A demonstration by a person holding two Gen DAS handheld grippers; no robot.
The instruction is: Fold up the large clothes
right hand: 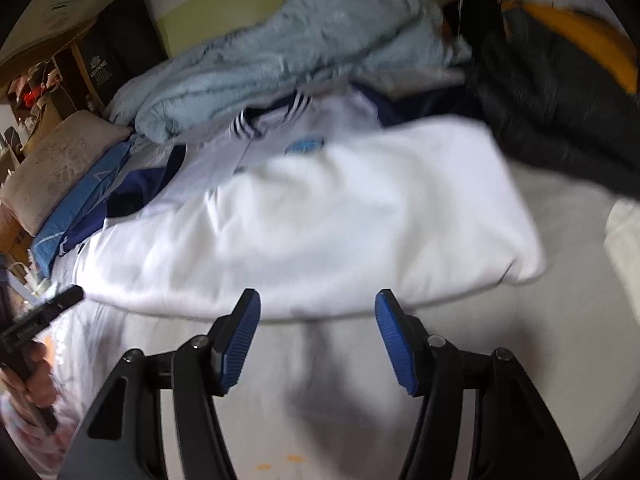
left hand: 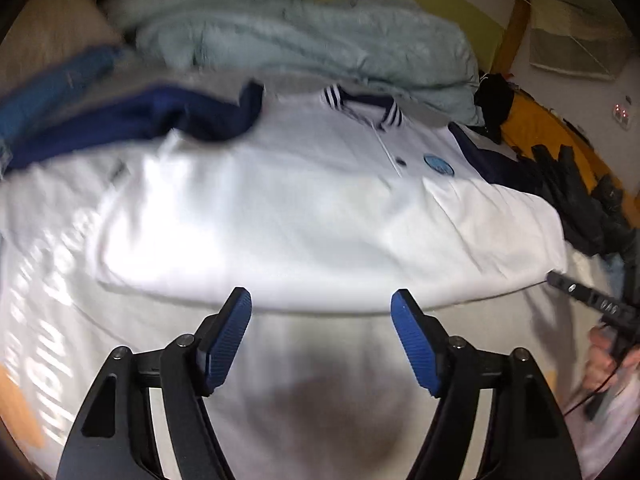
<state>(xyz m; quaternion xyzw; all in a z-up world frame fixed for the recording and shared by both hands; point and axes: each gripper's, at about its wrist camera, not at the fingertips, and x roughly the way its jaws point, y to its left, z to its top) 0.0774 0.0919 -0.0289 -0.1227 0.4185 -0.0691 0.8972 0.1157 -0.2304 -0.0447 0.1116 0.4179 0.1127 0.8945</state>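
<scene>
A white polo shirt (left hand: 304, 216) with a navy striped collar (left hand: 362, 106), navy sleeves and a round blue badge (left hand: 439, 164) lies on the bed, its lower part folded up over the chest. It also shows in the right wrist view (right hand: 340, 216). My left gripper (left hand: 322, 300) is open and empty, just short of the shirt's near folded edge. My right gripper (right hand: 318, 300) is open and empty at the same edge, further right. The right gripper also shows in the left wrist view (left hand: 576, 294), and the left gripper in the right wrist view (right hand: 52, 304).
A crumpled light blue blanket (left hand: 304, 36) lies behind the shirt. Dark clothes (left hand: 576, 200) and an orange item (left hand: 548, 128) are piled at the right. A blue garment (left hand: 52, 84) and a pillow (right hand: 60, 160) lie at the left. A pale sheet (left hand: 320, 360) covers the bed.
</scene>
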